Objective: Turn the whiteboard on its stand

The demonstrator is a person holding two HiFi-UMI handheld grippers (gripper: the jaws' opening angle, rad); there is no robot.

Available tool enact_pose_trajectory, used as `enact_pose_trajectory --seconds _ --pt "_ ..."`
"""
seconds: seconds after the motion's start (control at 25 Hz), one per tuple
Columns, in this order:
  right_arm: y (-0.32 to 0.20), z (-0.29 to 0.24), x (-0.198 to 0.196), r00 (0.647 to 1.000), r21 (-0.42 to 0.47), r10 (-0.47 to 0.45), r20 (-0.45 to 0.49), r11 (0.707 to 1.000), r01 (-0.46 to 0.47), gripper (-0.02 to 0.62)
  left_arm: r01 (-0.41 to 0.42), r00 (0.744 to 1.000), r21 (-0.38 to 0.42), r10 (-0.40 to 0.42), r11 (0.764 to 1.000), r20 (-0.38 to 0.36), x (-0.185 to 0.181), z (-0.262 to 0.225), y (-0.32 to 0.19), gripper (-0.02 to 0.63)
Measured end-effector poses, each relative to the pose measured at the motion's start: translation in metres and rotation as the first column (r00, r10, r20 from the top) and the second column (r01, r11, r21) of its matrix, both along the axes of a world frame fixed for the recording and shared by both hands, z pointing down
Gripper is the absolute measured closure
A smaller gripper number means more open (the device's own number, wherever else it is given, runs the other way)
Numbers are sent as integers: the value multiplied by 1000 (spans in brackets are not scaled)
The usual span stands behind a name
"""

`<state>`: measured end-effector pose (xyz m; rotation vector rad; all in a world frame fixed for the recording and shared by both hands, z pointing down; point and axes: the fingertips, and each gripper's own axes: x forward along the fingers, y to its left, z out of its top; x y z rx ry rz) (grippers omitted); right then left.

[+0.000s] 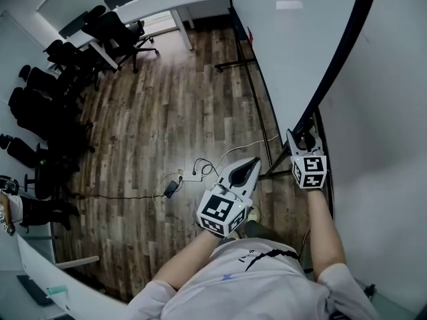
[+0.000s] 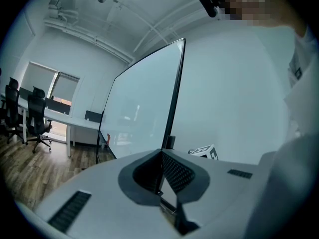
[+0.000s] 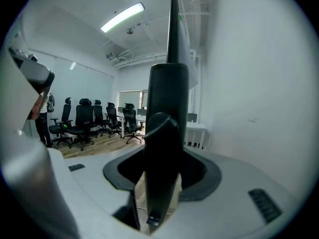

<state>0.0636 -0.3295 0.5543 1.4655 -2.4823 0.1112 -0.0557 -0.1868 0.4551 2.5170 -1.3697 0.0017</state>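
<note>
The whiteboard (image 1: 293,39) stands on its wheeled stand (image 1: 235,63), its white face towards the room and its black frame edge (image 1: 341,62) running down to my right hand. My right gripper (image 1: 305,141) is at the lower end of that edge. In the right gripper view the black frame (image 3: 168,128) fills the gap between the jaws, which are shut on it. My left gripper (image 1: 250,165) hangs free over the floor to the left of the board, shut and holding nothing. In the left gripper view the whiteboard (image 2: 144,103) rises ahead of its closed jaws.
A pale wall (image 1: 393,145) runs close behind the board on the right. Cables and a power adapter (image 1: 175,184) lie on the wooden floor near my feet. Several black office chairs (image 1: 60,105) and white desks (image 1: 167,5) fill the left and far side.
</note>
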Motion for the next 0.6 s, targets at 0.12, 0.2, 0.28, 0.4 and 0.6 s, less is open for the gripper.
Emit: enact_pose_trajectory --seconds 0.12,0.2,0.28,0.4,0.6 --pt "15 2 11 1000 0 5 -1 1000 -5 402 -21 1000 2 21 1000 -6 1 3 15 594" --pt "25 4 18 1000 -3 15 -3 1000 -15 402 -35 999 5 35 999 -13 0 3 25 594" --pt "34 8 23 1000 -9 21 -5 1000 -21 402 -40 999 7 40 999 -20 -5 5 38 594" --pt "47 11 33 1000 -18 25 -11 1000 -25 402 -53 998 7 53 999 -26 -6 8 58 594" --pt "69 13 43 999 -44 25 -27 999 -26 400 -105 993 -26 103 994 -60 -1 23 89 594"
